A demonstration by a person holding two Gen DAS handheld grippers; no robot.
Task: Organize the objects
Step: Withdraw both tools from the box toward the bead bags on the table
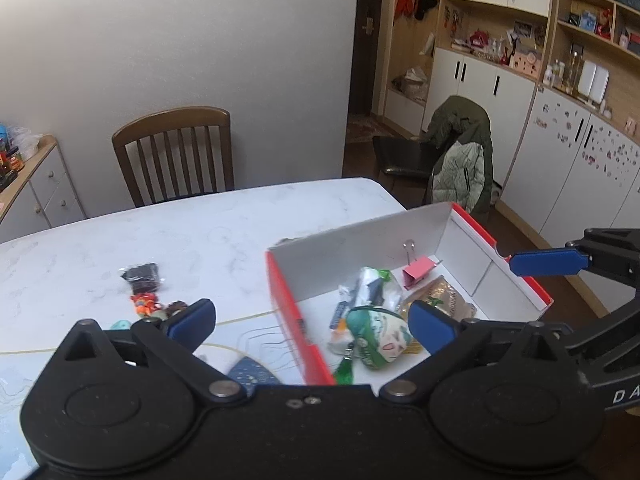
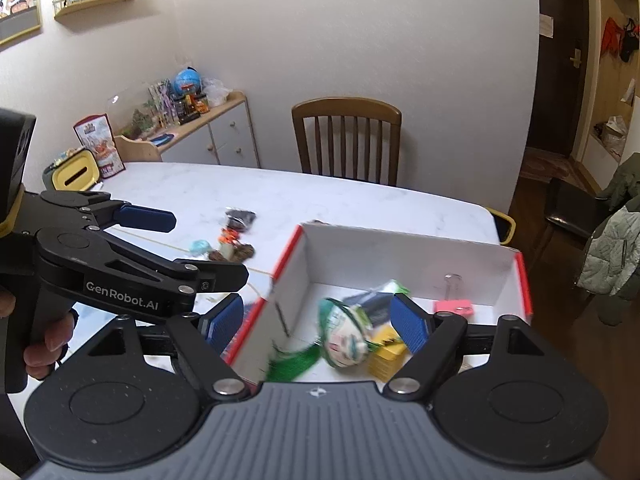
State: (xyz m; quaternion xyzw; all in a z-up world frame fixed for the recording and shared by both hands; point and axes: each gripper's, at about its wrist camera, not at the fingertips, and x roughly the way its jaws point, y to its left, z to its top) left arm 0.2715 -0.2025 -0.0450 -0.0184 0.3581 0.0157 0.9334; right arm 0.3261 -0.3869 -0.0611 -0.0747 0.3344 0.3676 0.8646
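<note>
White marble counter (image 1: pixel 224 220) is carrying a red-edged box (image 1: pixel 288 304) in the left wrist view. Left gripper (image 1: pixel 312 320) is hovering above the box's near corner, jaws spread wide and gripping nothing, over a green-and-white pouch (image 1: pixel 378 334) lying inside near a pink binder clip (image 1: pixel 418 274).

From the right wrist view, right gripper (image 2: pixel 318 322) is hanging over the box (image 2: pixel 400 252), jaws wide apart and empty, the pouch (image 2: pixel 344 338) blurred beneath them.

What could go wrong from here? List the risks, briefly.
1. The round green pouch looks blurred between the open right gripper fingers, perhaps dropping; it could bounce out over the red-edged box rim.
2. The left gripper, also open, straddles the box wall; closing or moving sideways might shove the box.
3. Small items on the table could be knocked by a careless reach.
</note>
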